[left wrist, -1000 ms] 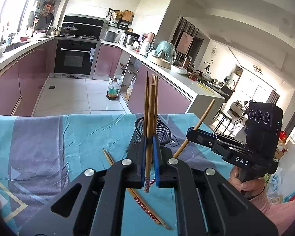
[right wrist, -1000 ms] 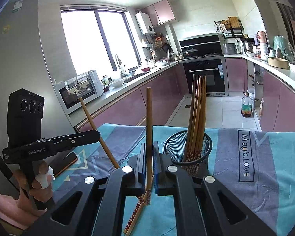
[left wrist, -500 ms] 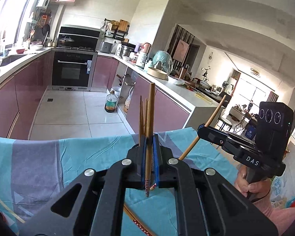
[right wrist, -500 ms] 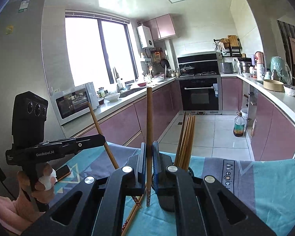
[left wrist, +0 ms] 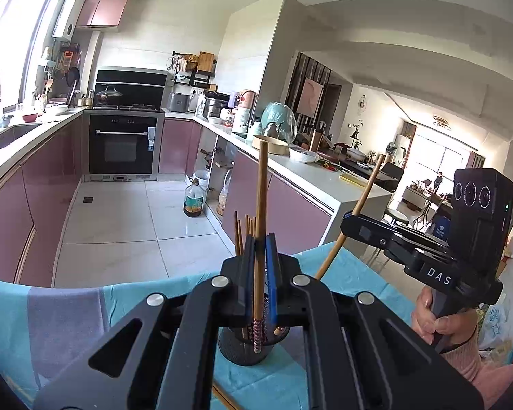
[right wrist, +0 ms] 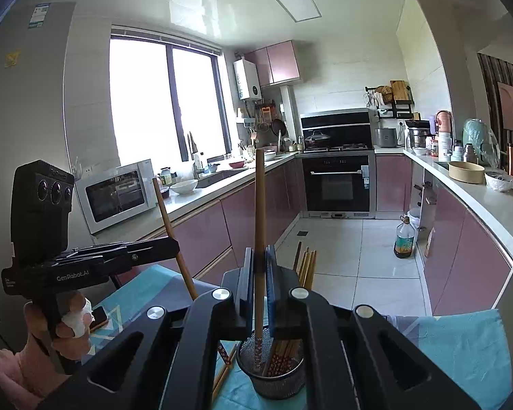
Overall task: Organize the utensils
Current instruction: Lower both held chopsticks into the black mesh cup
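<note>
While each gripper [left wrist: 260,249] [right wrist: 259,263] clamps one chopstick [left wrist: 260,212] [right wrist: 259,212], both hang over the mesh holder [right wrist: 273,379].

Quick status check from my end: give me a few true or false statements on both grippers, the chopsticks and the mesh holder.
1. The left gripper is shut on a chopstick. True.
2. The right gripper is open and holds nothing. False: it is shut on its own chopstick.
3. The mesh holder already has chopsticks standing in it. True.
4. All chopsticks are off the blue cloth. False: some loose chopsticks lie beside the holder.
5. The mesh holder lies tipped over. False: it stands upright.
</note>
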`<state>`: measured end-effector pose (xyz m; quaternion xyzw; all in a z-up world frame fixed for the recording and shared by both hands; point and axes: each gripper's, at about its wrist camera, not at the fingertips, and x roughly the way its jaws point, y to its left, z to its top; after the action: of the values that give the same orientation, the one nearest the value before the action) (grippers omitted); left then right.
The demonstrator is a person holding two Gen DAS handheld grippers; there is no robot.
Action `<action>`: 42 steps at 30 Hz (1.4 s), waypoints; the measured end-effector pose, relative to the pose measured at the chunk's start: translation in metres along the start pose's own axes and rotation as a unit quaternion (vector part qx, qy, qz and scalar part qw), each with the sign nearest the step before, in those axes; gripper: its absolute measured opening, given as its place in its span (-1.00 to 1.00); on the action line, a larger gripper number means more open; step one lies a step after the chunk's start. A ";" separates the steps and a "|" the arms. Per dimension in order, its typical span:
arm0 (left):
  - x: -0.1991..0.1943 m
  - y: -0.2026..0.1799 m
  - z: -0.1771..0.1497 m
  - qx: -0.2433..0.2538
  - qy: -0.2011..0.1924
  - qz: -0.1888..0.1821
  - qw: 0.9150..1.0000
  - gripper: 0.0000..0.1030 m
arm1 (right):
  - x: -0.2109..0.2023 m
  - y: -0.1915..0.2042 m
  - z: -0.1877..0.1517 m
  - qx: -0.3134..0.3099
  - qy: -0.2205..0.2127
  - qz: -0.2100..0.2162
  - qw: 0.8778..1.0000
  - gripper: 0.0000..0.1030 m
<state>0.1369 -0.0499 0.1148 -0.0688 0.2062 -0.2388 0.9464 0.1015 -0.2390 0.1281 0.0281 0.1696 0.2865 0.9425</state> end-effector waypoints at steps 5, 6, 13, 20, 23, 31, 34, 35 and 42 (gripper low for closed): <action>0.006 -0.003 0.005 0.005 -0.007 0.011 1.000 -0.86 | 0.008 -0.004 0.001 -0.003 0.001 -0.009 1.000 -0.90; 0.006 -0.005 0.003 0.007 -0.008 0.015 1.000 -0.86 | 0.010 -0.004 0.001 -0.003 0.003 -0.010 1.000 -0.90; 0.020 -0.011 -0.002 0.016 -0.001 0.029 0.999 -0.86 | 0.028 -0.004 -0.012 0.002 0.027 -0.014 1.000 -0.90; 0.040 -0.007 -0.017 0.019 0.047 0.031 0.998 -0.86 | 0.050 -0.005 -0.027 0.007 0.067 -0.011 0.998 -0.90; 0.049 0.001 -0.020 0.013 0.066 0.032 0.997 -0.86 | 0.056 -0.006 -0.034 0.010 0.081 -0.010 0.997 -0.90; 0.065 0.019 -0.026 0.007 0.102 0.028 0.994 -0.86 | 0.070 -0.011 -0.045 0.026 0.109 -0.011 0.994 -0.90; 0.074 0.022 -0.026 0.008 0.114 0.023 0.993 -0.86 | 0.073 -0.013 -0.045 0.031 0.111 -0.015 0.993 -0.89; 0.078 0.024 -0.026 0.008 0.117 0.024 0.993 -0.86 | 0.074 -0.014 -0.044 0.034 0.113 -0.015 0.993 -0.89; 0.104 0.027 -0.020 0.010 0.132 0.036 0.990 -0.86 | 0.085 -0.022 -0.043 0.048 0.119 -0.022 0.991 -0.88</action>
<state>0.2232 -0.0766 0.0530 -0.0198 0.3297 -0.2137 0.9194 0.1653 -0.2121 0.0588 0.0354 0.2948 0.2582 0.9193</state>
